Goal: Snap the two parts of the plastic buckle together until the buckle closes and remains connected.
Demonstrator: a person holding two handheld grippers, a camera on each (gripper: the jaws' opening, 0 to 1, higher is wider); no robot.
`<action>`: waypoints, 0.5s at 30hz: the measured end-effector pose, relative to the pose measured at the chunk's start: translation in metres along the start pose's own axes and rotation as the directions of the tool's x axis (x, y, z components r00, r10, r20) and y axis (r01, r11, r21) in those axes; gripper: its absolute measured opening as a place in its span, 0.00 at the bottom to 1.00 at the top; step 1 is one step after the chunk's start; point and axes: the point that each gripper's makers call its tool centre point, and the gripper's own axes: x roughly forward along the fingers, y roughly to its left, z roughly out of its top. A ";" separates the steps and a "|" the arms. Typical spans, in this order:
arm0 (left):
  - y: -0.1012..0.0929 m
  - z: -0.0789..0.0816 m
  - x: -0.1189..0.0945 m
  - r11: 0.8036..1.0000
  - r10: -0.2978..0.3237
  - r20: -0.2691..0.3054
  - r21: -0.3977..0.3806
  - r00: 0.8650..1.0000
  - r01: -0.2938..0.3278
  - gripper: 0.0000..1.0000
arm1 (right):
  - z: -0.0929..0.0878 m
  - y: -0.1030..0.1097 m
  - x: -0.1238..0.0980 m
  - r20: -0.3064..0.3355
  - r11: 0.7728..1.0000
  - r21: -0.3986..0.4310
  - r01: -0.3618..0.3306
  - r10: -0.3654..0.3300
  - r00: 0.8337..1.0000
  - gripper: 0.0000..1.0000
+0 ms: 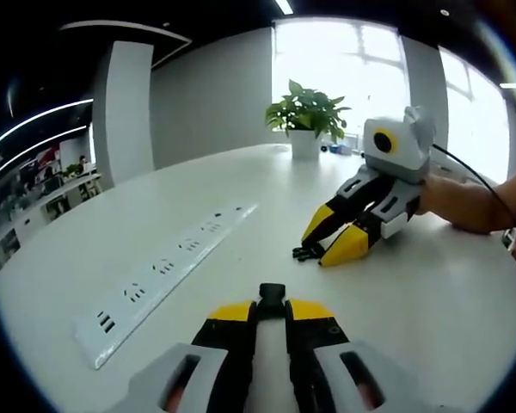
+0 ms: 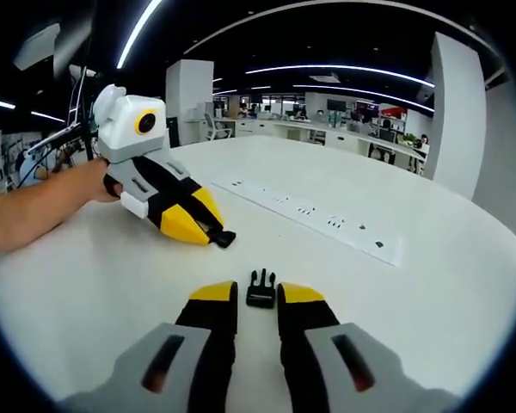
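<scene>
While resting on the white table, pinching the socket half of the black buckle in the left gripper; pronged half lying between the right gripper's spread jaws. Beyond: inset socket strip, potted plant by the window.

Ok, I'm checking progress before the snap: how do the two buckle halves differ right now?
The pronged half lies on the table between the tips of the open right tool, ungripped; the socket half is clamped in the left tool. The pronged half shows forked ends; the socket half looks blocky. Both are small, black and not yet joined.
</scene>
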 end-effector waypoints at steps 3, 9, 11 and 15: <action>0.000 -0.001 0.001 1.000 0.007 -0.002 -0.002 1.000 -0.007 0.12 | 0.001 -0.002 0.002 -0.001 1.000 0.001 0.001 -0.001 1.000 0.16; 0.002 -0.002 0.002 1.000 0.014 -0.001 -0.002 1.000 -0.014 0.12 | 0.001 -0.005 0.003 0.000 1.000 -0.003 -0.001 0.001 1.000 0.14; 0.001 -0.002 0.002 1.000 0.015 0.000 0.000 1.000 -0.015 0.12 | 0.001 -0.006 0.004 -0.002 1.000 -0.005 0.001 -0.001 1.000 0.14; 0.000 -0.002 0.002 1.000 0.012 -0.001 0.000 1.000 -0.012 0.12 | 0.002 -0.008 0.004 -0.002 1.000 -0.008 0.003 -0.003 1.000 0.14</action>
